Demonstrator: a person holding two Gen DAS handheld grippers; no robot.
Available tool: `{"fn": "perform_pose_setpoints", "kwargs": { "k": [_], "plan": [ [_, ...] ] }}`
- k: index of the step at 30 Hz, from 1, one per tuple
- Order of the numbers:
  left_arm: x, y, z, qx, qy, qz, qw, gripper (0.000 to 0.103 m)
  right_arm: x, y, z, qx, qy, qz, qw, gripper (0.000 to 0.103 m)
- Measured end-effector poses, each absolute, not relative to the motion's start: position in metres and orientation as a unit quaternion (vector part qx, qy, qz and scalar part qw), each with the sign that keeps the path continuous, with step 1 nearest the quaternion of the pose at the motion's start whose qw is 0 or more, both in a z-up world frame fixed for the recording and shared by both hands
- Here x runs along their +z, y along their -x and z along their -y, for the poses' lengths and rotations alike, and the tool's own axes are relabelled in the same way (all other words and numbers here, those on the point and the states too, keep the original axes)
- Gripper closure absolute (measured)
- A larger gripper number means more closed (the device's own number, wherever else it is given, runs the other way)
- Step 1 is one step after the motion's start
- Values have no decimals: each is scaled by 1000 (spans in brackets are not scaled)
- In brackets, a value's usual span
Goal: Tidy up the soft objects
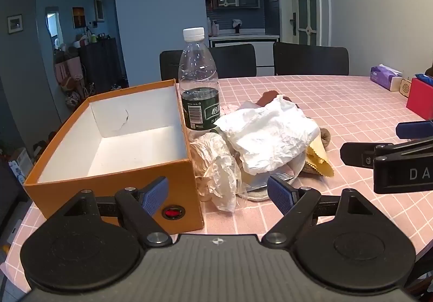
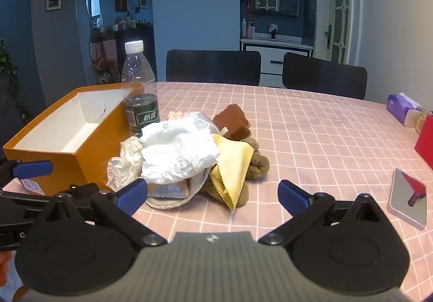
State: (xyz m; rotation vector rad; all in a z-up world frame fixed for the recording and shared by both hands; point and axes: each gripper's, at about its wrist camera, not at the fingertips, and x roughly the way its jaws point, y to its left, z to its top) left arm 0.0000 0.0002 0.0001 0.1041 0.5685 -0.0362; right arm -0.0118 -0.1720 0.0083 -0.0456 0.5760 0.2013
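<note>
Blue rubber pads on both of my grippers are spread wide with nothing between them. My left gripper (image 1: 217,195) hangs low over the near edge of the pink checked tablecloth (image 1: 351,101), its left pad in front of the open orange cardboard box with a white inside (image 1: 113,185), its right pad just before the heap. My right gripper (image 2: 212,193) sits a bit further right, pointed at the same heap, with the left one's fingers poking into its view.

The soft stuff is all piled just beside the box's right wall: a crumpled white paper sheet (image 2: 178,153) on top, a scrunched clear plastic glove-like wrap (image 1: 219,166) nearest the box, a yellow zigzag-edged cloth (image 2: 232,164) draped over a tan knitted sock bundle (image 2: 258,161), and a brown fabric piece (image 2: 234,120) at the back. A silvery foil packet (image 2: 169,189) peeks out underneath.

Right behind the heap, touching the box's corner as far as I can tell, stands an upright clear plastic bottle with a white cap and dark green label (image 1: 199,80). Off to the right lies a phone-like slab (image 2: 407,197), and a purple tissue pack (image 1: 384,77) is well apart.
</note>
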Motion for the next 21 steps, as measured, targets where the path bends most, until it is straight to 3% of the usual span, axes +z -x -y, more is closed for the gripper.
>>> {"fn": "perform_pose_setpoints", "kwargs": {
  "k": [21],
  "plan": [
    [3,3,-8,2,-34,-279,960,6,9,13,170,93,34,-284,954,3]
  ]
}}
